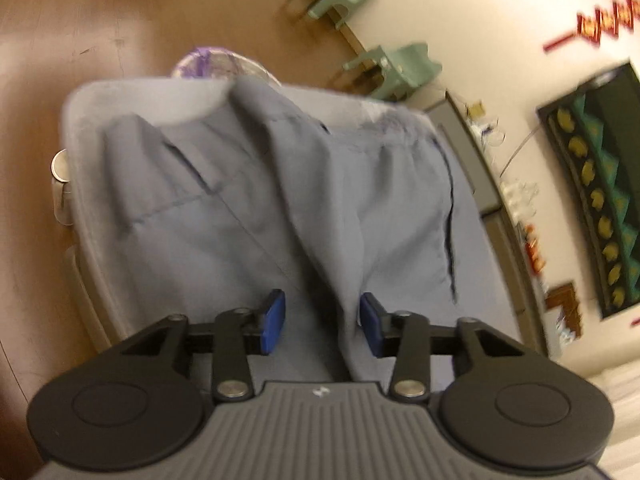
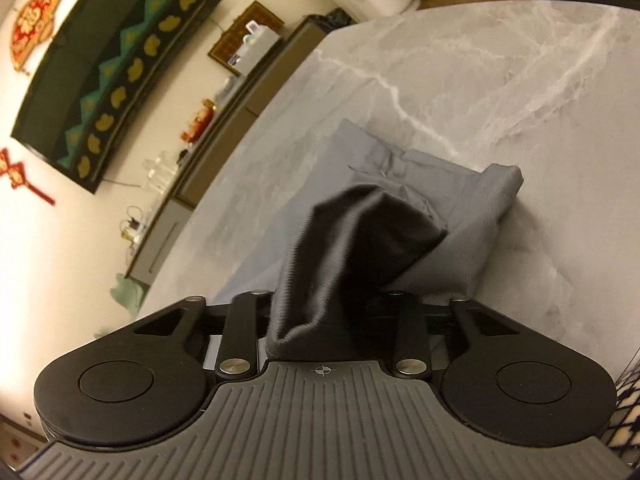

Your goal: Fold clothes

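Left gripper [image 1: 322,322] released, blue pads [image 1: 275,316] spread apart over a rumpled grey-blue fabric garment [image 1: 256,200] lying across the grey marble-patterned tabletop [image 2: 460,80]. Right gripper [image 2: 326,320] clenched on a bunched fold of the same cloth [image 2: 352,240], lifted above the rest. Pale green chairs [image 1: 396,68] beyond, by the wall.

Trousers [image 1: 280,200] lie spread on a table [image 2: 480,80], filling the space ahead of the left gripper [image 1: 322,322]. A fold of them rises between the right gripper [image 2: 320,320] fingers.
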Tool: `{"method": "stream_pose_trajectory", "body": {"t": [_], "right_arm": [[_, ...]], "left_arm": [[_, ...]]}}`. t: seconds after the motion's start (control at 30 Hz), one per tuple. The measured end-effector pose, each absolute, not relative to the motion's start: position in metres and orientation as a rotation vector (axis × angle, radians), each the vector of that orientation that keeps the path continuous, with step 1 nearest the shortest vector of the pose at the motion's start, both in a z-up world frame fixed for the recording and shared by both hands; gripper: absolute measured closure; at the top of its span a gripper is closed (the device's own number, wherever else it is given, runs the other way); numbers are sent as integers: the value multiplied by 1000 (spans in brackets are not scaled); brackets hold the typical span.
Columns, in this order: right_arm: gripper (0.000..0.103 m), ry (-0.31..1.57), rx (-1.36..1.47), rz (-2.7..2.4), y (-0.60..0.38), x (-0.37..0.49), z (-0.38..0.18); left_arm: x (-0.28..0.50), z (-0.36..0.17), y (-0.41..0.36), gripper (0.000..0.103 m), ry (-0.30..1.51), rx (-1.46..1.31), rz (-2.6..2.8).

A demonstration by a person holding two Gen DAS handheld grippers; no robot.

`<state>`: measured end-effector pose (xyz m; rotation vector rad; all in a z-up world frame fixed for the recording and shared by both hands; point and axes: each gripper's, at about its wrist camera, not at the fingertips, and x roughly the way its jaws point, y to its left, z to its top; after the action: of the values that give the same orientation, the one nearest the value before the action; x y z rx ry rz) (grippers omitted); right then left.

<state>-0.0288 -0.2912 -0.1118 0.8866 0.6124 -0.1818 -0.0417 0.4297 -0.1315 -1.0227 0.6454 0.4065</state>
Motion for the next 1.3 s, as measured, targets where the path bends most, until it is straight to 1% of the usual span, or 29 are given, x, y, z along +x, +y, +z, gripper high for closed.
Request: {"method": "stream_pose_trajectory", "body": {"t": [0.03, 0.07, 0.13, 0.17, 0.2, 0.23, 0.27, 0.3, 0.33, 0.37, 0.4, 0.47, 0.5, 0.57, 0.67, 0.73, 0.83, 0.9, 0.97, 1.0, 1.1, 1.13, 1.2, 1.23, 1.27, 1.3], "right_arm": [[83, 622, 847, -214, -287, -29, -111], [93, 629, 807, -250, -284, -29, -111], [96, 625, 762, -326, -285, -25, -112], [98, 619, 745, -365, -288, -22, -112], [99, 616, 726, -402, -290, -19, -113], [99, 617, 705, -436, -291, -17, -113], [92, 608, 706, -450, -293, -22, -110], [84, 588, 731, -445, -295, -33, -105], [67, 567, 755, -439, -296, -44, -100], [50, 530, 779, -436, -297, -59, -93], [46, 467, 788, -449, -294, -80, -85], [42, 339, 755, -507, -280, -124, -68], [42, 306, 699, -520, -265, -135, -61], [42, 267, 550, -505, -227, -142, -43], [42, 277, 343, -239, -144, -111, -17], [43, 309, 229, 5, -69, -81, -4], [41, 364, 45, 379, 53, -39, 11], [33, 390, -102, 589, 137, -17, 17], [19, 391, -268, 690, 205, -5, 10], [17, 389, -348, 724, 235, -1, 4], [17, 382, -588, 821, 326, 12, -12], [18, 378, -669, 853, 356, 17, -17], [22, 384, -812, 901, 408, 26, -30], [30, 410, -855, 904, 419, 32, -39], [47, 436, -897, 907, 431, 38, -48], [59, 461, -939, 910, 443, 44, -57]], "left_arm": [[-24, -130, 425, 75, 662, -966, 380], [-6, -129, 421, 75, 678, -910, 353], [38, -125, 409, 76, 723, -800, 269], [50, -124, 406, 78, 718, -794, 236], [60, -122, 404, 82, 709, -794, 204], [51, -118, 408, 82, 657, -855, 189], [42, -113, 411, 80, 603, -915, 173], [32, -109, 415, 75, 548, -976, 158], [11, -106, 424, 66, 475, -1041, 155], [-10, -102, 432, 64, 403, -1105, 153], [-31, -101, 443, 62, 353, -1161, 169], [-51, -105, 465, 62, 297, -1211, 184], [-60, -107, 475, 62, 272, -1234, 193], [-58, -117, 485, 63, 308, -1255, 240], [-48, -131, 487, 64, 365, -1305, 203], [-39, -130, 485, 65, 381, -1278, 214], [-30, -137, 487, 67, 420, -1247, 354], [-22, -151, 492, 72, 446, -1307, 358], [-19, -155, 493, 73, 446, -1336, 340], [-20, -153, 494, 73, 426, -1343, 323], [-32, -147, 495, 72, 347, -1359, 235], [-34, -147, 495, 72, 339, -1353, 219], [-31, -154, 499, 72, 356, -1372, 212], [-29, -159, 501, 72, 364, -1390, 212], [-28, -164, 504, 72, 369, -1409, 210], [-29, -166, 506, 72, 346, -1426, 193]]}}
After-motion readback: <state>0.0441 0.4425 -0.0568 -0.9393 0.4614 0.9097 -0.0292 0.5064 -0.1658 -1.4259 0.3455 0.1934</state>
